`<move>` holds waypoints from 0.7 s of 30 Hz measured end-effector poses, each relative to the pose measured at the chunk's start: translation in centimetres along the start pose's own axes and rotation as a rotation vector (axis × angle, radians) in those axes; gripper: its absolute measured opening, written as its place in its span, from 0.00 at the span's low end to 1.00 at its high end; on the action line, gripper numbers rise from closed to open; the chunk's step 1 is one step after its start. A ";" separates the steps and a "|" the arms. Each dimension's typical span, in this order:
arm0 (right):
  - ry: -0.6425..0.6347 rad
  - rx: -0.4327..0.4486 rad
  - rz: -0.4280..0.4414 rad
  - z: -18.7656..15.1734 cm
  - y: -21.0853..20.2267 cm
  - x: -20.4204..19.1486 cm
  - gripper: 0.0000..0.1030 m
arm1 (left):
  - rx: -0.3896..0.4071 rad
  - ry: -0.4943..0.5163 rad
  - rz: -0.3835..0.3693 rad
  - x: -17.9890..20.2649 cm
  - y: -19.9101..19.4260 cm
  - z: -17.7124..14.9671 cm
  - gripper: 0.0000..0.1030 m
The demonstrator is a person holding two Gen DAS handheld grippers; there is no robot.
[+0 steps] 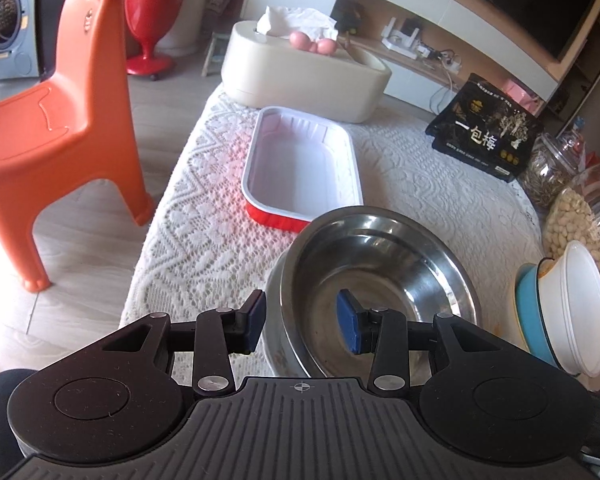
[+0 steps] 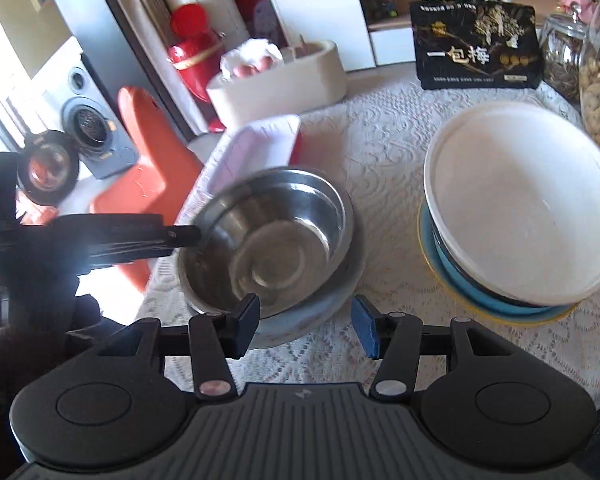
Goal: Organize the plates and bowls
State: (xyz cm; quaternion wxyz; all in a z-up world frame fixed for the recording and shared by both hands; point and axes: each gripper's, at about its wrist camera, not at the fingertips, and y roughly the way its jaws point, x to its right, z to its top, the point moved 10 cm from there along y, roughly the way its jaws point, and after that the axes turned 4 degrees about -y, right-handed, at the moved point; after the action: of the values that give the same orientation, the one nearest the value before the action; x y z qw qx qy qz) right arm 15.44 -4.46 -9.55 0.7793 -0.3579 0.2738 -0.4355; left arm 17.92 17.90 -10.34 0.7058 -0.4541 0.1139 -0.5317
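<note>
While the steel bowl [image 1: 372, 280] rests tilted in a second bowl [image 2: 300, 316] on the bench [image 1: 204, 224], the left gripper [image 1: 302, 322] straddles its rim, fingers apart. Right gripper [image 2: 306, 326] fingers are spread, holding nothing, near the stacked white bowl [image 2: 520, 204].

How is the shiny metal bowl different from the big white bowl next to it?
The steel bowl is shiny grey and mirrors the light; the white bowl is dull and plain. The steel bowl sits on a pale plate, while the white bowl tops a stack with a blue dish. The left gripper has its fingers straddling the steel bowl's rim; nothing touches the white bowl. Both are round, empty and upright.
</note>
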 end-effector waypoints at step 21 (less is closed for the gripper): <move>0.130 -0.093 -0.009 -0.8 5.9 0.1 0.55 | -0.043 0.016 0.022 -1.7 1.8 -1.2 0.42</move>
State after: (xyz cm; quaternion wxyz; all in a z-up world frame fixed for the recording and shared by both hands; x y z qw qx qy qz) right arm 17.73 -2.71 -14.75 0.7405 -0.3658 0.3421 -0.4482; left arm 17.64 18.80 -12.96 0.7008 -0.4635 0.1362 -0.5249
